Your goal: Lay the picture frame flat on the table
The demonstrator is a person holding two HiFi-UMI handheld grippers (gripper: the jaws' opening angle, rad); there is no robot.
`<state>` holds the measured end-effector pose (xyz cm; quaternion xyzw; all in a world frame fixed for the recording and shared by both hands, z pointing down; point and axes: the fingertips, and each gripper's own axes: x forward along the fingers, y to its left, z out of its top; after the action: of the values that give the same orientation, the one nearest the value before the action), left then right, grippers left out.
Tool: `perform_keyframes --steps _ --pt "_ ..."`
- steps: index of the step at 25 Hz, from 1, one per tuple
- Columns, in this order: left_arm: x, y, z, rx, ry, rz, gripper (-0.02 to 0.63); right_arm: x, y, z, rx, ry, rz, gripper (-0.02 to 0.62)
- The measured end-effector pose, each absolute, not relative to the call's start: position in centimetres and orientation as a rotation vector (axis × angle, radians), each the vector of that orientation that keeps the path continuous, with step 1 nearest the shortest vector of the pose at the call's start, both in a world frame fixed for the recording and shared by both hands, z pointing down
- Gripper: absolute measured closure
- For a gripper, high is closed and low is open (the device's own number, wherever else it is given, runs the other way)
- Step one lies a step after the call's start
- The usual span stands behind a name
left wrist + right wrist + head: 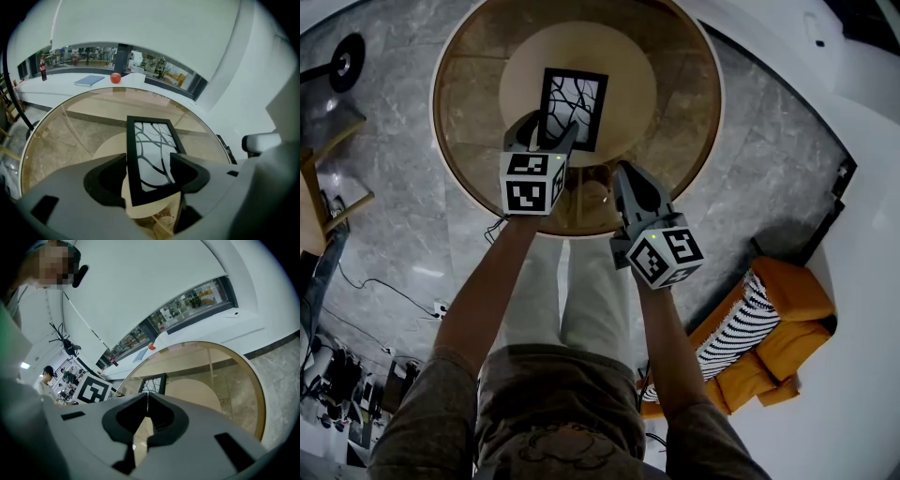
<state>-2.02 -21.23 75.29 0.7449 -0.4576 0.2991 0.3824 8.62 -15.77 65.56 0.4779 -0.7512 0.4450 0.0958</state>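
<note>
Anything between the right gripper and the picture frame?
Nothing. Only bare glass tabletop separates the shut right gripper from the picture frame, which lies flat. The head view shows this stretch best.

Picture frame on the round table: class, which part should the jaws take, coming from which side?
Grip the picture frame at its near short end, a jaw on each long black side, coming from the person's side, angled down. It seems to lie flat on the table, and its narrow width fits the open jaws of the left gripper, which straddle that end.
</note>
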Motion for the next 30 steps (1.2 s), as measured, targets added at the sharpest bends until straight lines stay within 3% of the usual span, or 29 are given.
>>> perform_keyframes --steps 14,18,24,30 --pt "-3.3 -21.7 74.6 1.850 -1.188 0.664 0.336 9.8 -15.7 64.9 1.424 -2.227 1.306 0.575" --pt "-3.8 -21.7 73.3 1.856 -1.194 0.664 0.409 9.8 -15.9 63.8 1.429 -2.234 1.297 0.575" --pt "-3.8 -21.0 69.9 1.850 -1.174 0.619 0.588 9.4 -16.2 61.5 1.433 -2.237 1.281 0.575" --pt "-3.3 -19.8 64.6 1.834 -1.132 0.548 0.588 8.6 -15.9 57.8 1.425 -2.236 1.273 0.575"
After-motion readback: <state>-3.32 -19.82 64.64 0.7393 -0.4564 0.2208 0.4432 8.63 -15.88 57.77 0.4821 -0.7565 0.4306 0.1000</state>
